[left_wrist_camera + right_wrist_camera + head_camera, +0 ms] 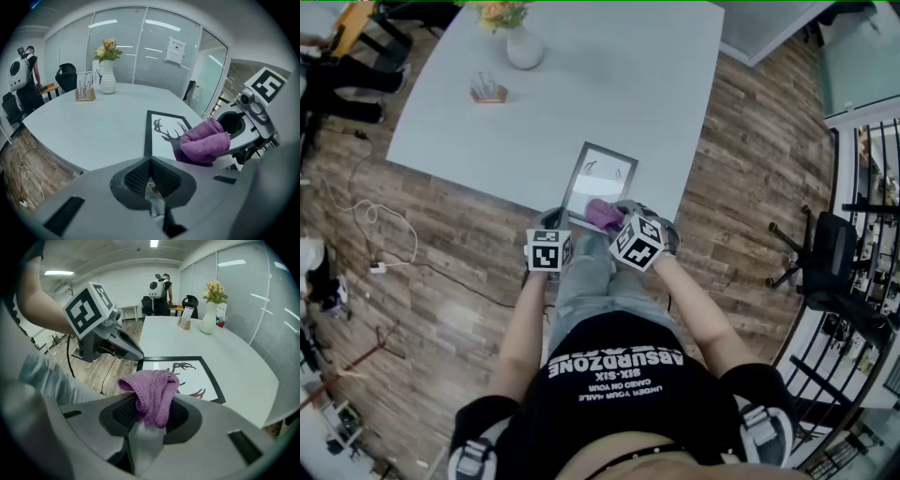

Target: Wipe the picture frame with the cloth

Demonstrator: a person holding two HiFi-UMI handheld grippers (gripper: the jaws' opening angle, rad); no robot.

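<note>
1. The picture frame (600, 180) lies flat on the table (581, 84), at the near edge right in front of us. It has a black rim and a deer print on white.
2. We judge it stiff, thin and light. The face is probably glazed, so slick and breakable, and it may skid on the smooth tabletop under a wipe.
3. The best hold is the black rim or a near corner, pinned down there. We wouldn't press on the print face.
4. The cloth (151, 394) is purple, soft and bunched. It should squash flat under light pressure.
5. The right gripper (150, 413) is clamped on the cloth, with a wad sticking out past the jaws. It sits over the frame's near end; we can't tell whether it touches.
6. The left gripper (150, 164) has its jaws together with nothing between them. It sits just beside the frame's near-left corner, at the table edge.
7. A vase (525, 47) with flowers and a small card stand (487, 90) sit on the far side, well apart from the frame.
</note>
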